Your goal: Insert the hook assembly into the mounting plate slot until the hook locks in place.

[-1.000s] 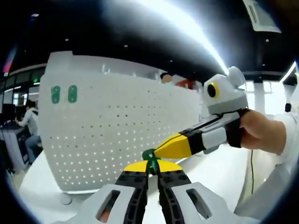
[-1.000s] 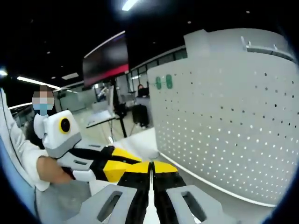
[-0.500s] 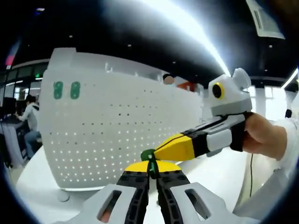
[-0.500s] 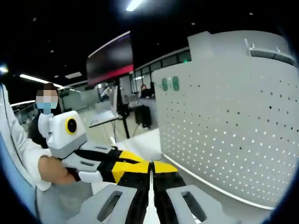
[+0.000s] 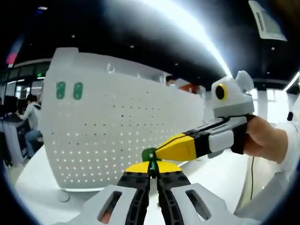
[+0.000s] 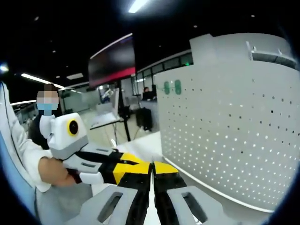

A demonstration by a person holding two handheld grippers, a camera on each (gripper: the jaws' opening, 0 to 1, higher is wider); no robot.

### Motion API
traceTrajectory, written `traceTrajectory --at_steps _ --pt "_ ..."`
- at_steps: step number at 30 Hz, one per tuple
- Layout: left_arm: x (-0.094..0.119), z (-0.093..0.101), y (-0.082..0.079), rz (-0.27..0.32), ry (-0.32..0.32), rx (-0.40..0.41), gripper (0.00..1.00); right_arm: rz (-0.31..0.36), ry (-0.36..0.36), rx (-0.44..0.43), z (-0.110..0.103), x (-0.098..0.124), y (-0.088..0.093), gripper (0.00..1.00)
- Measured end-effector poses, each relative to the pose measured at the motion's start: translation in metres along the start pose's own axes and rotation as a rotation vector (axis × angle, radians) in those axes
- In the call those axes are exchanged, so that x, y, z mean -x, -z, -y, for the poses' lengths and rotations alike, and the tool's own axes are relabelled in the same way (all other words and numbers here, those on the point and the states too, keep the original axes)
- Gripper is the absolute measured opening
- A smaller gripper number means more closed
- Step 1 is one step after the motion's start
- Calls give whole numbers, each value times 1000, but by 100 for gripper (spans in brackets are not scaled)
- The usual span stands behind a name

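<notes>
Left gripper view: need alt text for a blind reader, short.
The left gripper holds a small green hook piece between its closed yellow-tipped fingers, and the right gripper, held in a person's hand, meets it from the right at the same piece. Behind them a white perforated pegboard stands upright on a white table, two green pieces near its top left.

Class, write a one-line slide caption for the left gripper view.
Both hand-held grippers, left and right, meet at a small green hook before the white perforated panel.

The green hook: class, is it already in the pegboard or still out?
Out. The green hook sits pinched between the left gripper and right gripper tips, apart from the white pegboard.
</notes>
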State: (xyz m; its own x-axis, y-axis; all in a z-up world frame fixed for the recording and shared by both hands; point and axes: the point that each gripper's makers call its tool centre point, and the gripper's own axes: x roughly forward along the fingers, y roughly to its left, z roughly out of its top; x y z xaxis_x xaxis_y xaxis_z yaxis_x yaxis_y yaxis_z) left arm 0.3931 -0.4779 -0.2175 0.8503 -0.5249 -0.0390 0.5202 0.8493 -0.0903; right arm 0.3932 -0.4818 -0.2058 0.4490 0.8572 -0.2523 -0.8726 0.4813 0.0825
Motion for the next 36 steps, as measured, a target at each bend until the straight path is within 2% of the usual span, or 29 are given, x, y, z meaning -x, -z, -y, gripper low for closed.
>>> traceTrajectory --at_steps 16,25,28,36 --pt "1 -1 -5 24 -10 -14 4 25 1 -19 -1 1 -2 0" --pt "2 1 -5 19 -8 -23 4 17 6 6 -1 3 -2 0" --pt "3 -1 -7 25 -16 -26 3 17 25 19 1 5 -3 4" --pt "3 -5 -8 30 -38 -38 4 -3 48 59 5 12 -1 7"
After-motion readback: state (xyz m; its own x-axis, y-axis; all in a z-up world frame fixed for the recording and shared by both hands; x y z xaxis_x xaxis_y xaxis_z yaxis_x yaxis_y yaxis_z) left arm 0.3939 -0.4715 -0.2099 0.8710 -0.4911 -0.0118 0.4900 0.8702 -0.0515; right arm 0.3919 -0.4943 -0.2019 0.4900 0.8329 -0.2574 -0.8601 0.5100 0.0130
